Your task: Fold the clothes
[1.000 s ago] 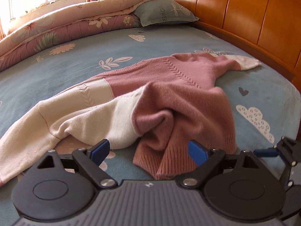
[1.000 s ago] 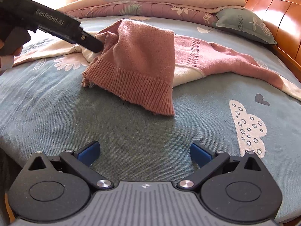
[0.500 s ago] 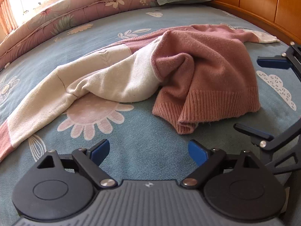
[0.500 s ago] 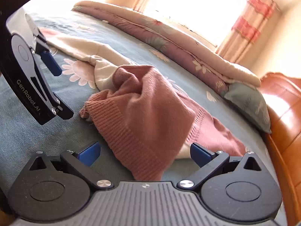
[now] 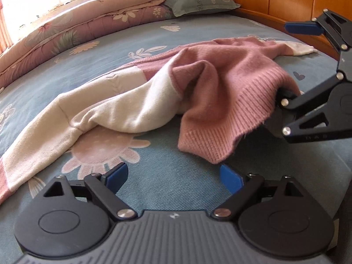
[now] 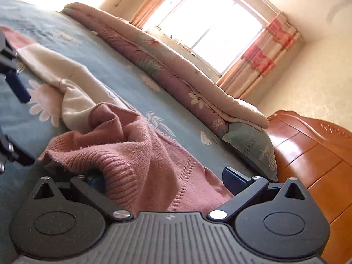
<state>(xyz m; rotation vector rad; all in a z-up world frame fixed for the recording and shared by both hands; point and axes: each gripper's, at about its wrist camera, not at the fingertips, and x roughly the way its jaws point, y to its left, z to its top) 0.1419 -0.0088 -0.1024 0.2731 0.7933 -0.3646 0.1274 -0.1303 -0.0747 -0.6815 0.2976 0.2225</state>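
The left hand-held gripper (image 5: 173, 177) is wide and empty, just in front of the sweater (image 5: 220, 83) on the bed (image 5: 171, 176). The sweater looks soft, light and floppy; its thick ribbed edge (image 5: 224, 136) seems best to grab. The right hand-held gripper (image 5: 292, 63) is wide, one finger tucked under that edge. The far sleeve tip is hard to see.

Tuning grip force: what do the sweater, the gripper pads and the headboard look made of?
Sweater: soft knit, probably wool or acrylic, matte and fuzzy, ribbed hem, pink with cream panels.
Right gripper pads: blue, smooth, likely rubber or plastic; the left gripper has the same.
Headboard: glossy orange-brown wood, visible grain and window glare, seemingly varnished.
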